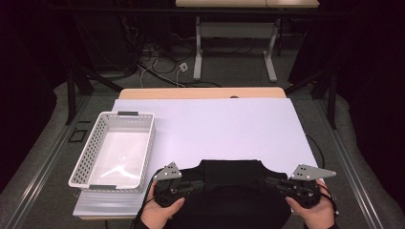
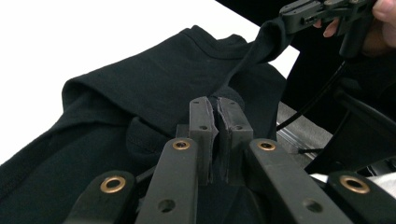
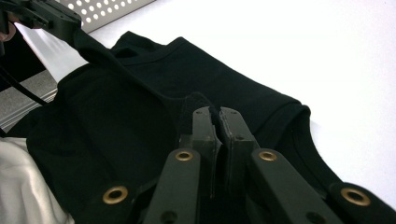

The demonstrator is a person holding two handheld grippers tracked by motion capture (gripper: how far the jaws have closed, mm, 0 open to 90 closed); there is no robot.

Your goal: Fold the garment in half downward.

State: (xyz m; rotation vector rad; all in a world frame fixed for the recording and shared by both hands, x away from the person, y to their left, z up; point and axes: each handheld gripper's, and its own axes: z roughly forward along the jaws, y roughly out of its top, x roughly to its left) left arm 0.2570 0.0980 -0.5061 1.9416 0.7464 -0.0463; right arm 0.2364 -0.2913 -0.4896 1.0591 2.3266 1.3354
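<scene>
Black shirt [image 1: 229, 174] pinched at both ends

Cloth is clamped by left gripper [image 2: 218, 108] and right gripper [image 3: 215, 116], near table [image 1: 229, 124] edge.

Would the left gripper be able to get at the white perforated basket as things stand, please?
Probably not yet: the left gripper is shut on the black T-shirt, though the basket sits close with nothing between.

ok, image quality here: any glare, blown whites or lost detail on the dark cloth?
High view: room dark, white table sheet evenly lit, soft sheen on the floor of the white perforated basket, black T-shirt a near-featureless mass. Left gripper view: the sheet is blown to pure white, shirt folds readable. Right gripper view: sheet bright but not clipped, the near arms of the right gripper slightly soft.
</scene>
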